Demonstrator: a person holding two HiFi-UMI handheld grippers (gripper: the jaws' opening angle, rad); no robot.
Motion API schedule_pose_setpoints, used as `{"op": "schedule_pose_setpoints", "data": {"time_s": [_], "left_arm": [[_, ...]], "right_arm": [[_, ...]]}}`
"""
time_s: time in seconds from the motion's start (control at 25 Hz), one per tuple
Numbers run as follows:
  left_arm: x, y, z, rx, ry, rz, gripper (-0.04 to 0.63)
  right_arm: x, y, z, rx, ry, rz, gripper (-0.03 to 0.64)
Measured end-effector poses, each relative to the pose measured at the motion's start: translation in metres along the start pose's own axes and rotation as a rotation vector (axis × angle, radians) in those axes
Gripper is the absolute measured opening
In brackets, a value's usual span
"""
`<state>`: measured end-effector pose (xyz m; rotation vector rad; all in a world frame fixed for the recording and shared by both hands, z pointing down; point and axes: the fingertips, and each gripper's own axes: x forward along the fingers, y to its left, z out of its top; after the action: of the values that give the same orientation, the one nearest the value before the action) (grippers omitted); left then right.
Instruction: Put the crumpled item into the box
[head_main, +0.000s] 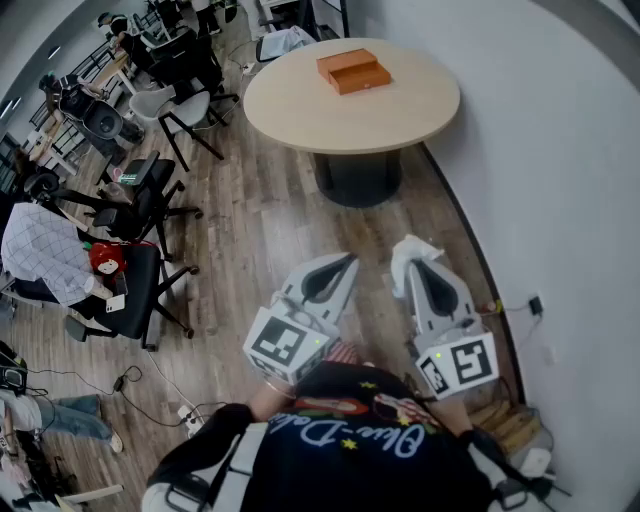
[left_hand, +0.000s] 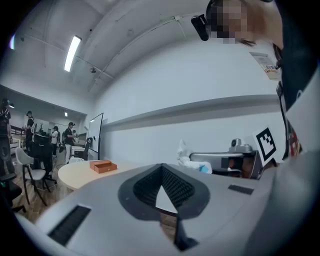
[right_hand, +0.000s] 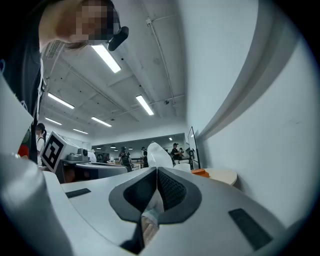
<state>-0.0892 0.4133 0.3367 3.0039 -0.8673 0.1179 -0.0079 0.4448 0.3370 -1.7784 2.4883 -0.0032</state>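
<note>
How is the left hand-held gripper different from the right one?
The right hand-held gripper pinches a white crumpled item; the left hand-held gripper holds nothing. The right one is beside the wall; the left one is farther from it. Both are grey, shut, and point toward the table.

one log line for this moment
right gripper: shut on crumpled item | left gripper: shut, empty | box: on round table, far from both grippers | item not yet in box
</note>
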Motion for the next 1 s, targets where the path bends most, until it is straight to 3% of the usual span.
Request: {"op": "schedule_pose_setpoints", "data": {"time_s": [0.12, 0.64, 1.0], "left_arm": [[0.000, -0.001, -0.003, -0.010, 0.006, 0.001, -0.008], [0.044, 0.015, -0.009, -0.005, -0.012, -0.049, -0.008], [0.117, 0.030, 0.008, 0.000, -0.054, -0.136, -0.008]], "right_arm": [[-0.001, 0.000, -0.001, 0.066, -0.009, -0.007, 0.003], [0.014, -0.035, -0.007, 0.057, -0.016, -0.059, 0.003], [0.040, -0.095, 0.007, -0.027, -0.012, -0.140, 0.003]]}}
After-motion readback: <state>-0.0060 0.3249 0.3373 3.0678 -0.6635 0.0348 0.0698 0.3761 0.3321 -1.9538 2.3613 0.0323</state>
